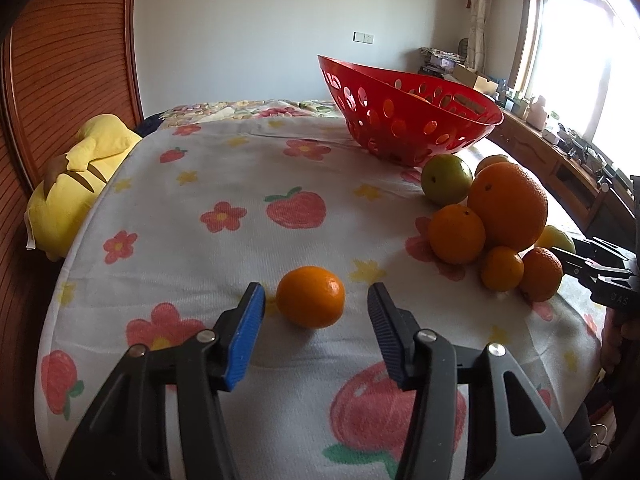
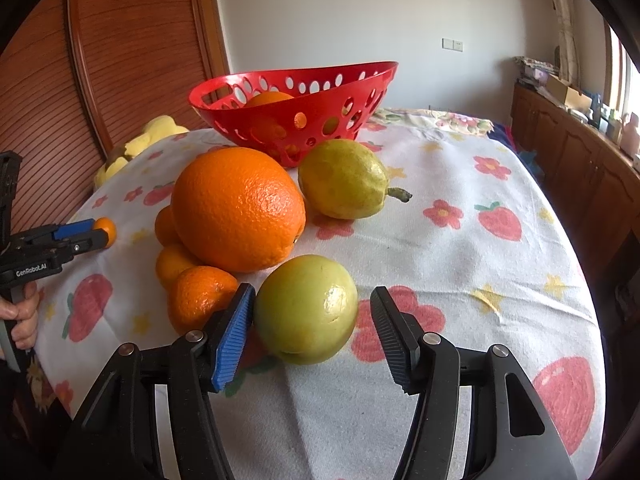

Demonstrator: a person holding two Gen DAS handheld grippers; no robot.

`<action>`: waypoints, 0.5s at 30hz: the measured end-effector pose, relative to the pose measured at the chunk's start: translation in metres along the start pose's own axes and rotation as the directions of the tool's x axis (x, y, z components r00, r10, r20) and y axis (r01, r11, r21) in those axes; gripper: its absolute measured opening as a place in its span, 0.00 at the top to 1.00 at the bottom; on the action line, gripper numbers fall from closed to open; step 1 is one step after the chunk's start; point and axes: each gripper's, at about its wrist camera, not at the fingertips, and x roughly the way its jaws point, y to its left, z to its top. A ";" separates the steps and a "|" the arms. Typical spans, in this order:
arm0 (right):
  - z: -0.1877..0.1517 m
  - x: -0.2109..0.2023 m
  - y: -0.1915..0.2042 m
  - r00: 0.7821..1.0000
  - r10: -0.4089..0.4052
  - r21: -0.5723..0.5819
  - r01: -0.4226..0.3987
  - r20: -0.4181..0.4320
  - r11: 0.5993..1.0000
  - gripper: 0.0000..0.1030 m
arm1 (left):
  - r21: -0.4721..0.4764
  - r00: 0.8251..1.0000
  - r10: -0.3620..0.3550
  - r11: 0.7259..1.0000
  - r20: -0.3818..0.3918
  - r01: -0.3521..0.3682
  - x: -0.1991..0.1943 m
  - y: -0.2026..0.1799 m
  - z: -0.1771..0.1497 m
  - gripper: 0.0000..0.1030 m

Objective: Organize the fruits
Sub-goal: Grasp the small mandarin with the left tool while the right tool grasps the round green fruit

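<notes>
The left gripper [image 1: 316, 304] brackets a small round orange mandarin [image 1: 310, 297] lying alone on the near flower-printed bedspread [image 1: 224, 168]; its jaws are released, gaps both sides. The right gripper [image 2: 312, 316] straddles a smooth green apple [image 2: 306, 310], one pad touching, the other clear. Closing off-centre could roll either glossy fruit away or nudge the stacked large orange [image 2: 236, 210]. The red perforated plastic basket [image 2: 360, 80] sits far.

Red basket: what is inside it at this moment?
In the right wrist view, one orange shows over the rim of the red basket and through its holes. The wall hides the basket floor, so any other fruit inside cannot be ruled out.
</notes>
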 end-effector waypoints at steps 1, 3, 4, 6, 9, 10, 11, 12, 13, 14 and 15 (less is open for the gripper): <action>0.000 0.001 0.001 1.000 0.000 -0.002 0.000 -0.001 1.000 0.41 | 0.001 1.000 -0.001 1.000 0.001 0.001 0.000 0.000 0.000 0.56; -0.001 0.001 0.001 1.000 0.001 -0.004 -0.001 -0.004 1.000 0.41 | 0.002 1.000 -0.001 1.000 0.003 0.001 0.001 0.000 -0.001 0.65; -0.001 0.001 0.001 1.000 0.001 -0.004 -0.001 -0.005 1.000 0.41 | 0.002 1.000 0.003 1.000 0.004 -0.003 0.001 0.000 -0.001 0.66; 0.000 0.002 0.001 1.000 0.003 -0.005 -0.003 -0.008 1.000 0.41 | 0.007 1.000 0.005 1.000 0.007 -0.005 0.000 -0.001 -0.002 0.66; 0.000 0.003 0.001 1.000 0.004 -0.004 -0.004 -0.008 1.000 0.41 | 0.011 1.000 0.001 1.000 0.008 -0.001 0.000 -0.001 -0.002 0.67; 0.000 0.003 0.001 1.000 0.004 -0.004 -0.004 -0.008 1.000 0.41 | 0.011 1.000 -0.002 1.000 0.007 0.002 0.000 -0.001 -0.002 0.67; 0.001 0.003 0.001 1.000 0.004 -0.004 -0.004 -0.009 1.000 0.41 | 0.010 1.000 -0.003 1.000 0.008 0.003 0.000 -0.001 -0.003 0.67; 0.001 0.003 0.001 1.000 0.004 -0.004 -0.004 -0.009 1.000 0.41 | 0.009 1.000 -0.003 1.000 0.008 0.003 -0.001 -0.001 -0.002 0.67; 0.001 0.003 0.001 1.000 0.004 -0.004 -0.004 -0.009 1.000 0.41 | 0.010 1.000 -0.004 1.000 0.009 0.004 -0.001 -0.001 -0.003 0.67; 0.001 0.003 0.001 1.000 0.003 -0.004 -0.003 -0.009 1.000 0.41 | 0.010 1.000 -0.004 1.000 0.009 0.004 -0.001 -0.001 -0.002 0.67; 0.000 0.003 0.001 1.000 0.004 -0.004 -0.004 -0.009 1.000 0.41 | 0.012 1.000 -0.004 1.000 0.012 0.004 -0.001 -0.001 -0.003 0.67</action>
